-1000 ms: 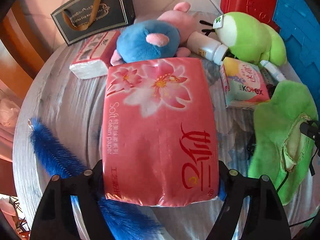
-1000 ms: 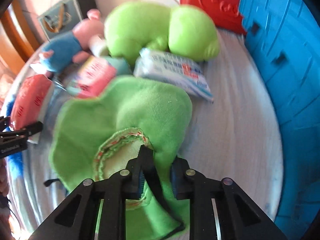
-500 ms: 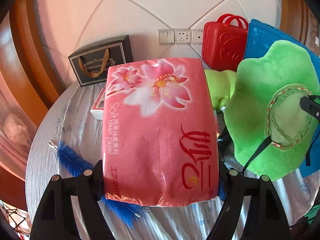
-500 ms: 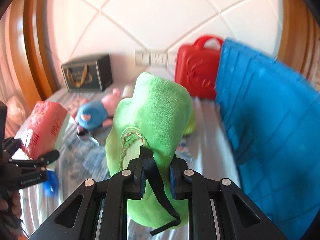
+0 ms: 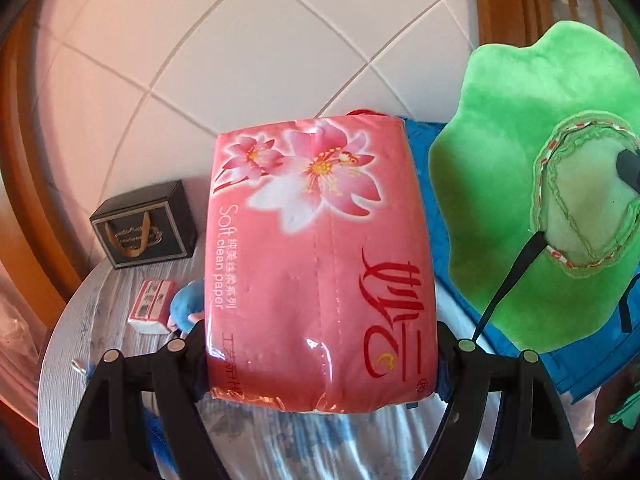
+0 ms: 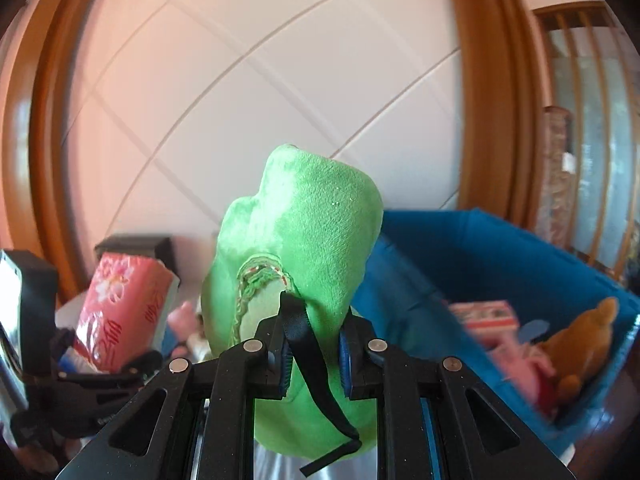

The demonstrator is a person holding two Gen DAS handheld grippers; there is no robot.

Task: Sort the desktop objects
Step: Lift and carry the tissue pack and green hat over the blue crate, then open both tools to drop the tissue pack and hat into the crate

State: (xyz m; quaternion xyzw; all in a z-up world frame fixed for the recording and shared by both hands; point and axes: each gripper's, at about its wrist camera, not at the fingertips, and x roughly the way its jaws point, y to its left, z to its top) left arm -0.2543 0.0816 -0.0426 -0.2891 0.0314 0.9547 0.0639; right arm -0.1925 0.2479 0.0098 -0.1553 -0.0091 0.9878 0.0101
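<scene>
A white tiled wall framed by curved wooden trim is seen behind a round desk (image 5: pixel 80 320) with a pale wood-grain top. At the back of the desk a black gift box (image 5: pixel 146 226) is stood against the wall, and a small red tissue pack (image 5: pixel 152 306) is laid just in front of it, beside a blue plush toy (image 5: pixel 188 308) that is mostly hidden.

A large pink pack of tissue paper (image 5: pixel 320 264), printed with flowers, is clamped on its two long sides by the left gripper (image 5: pixel 320 360) and is held clear above the desk. A green plush hat (image 6: pixel 304 248) is pinched by the right gripper (image 6: pixel 312 360), whose jaws are clenched tight on the fabric near its stitched opening; a black strap (image 6: pixel 316 376) is left hanging from it.

To the right, an open blue bin (image 6: pixel 500 248) is seen, in which a brown plush toy (image 6: pixel 580 340) and some blurred pink and red items are already lying. The hat is held just left of the bin.
</scene>
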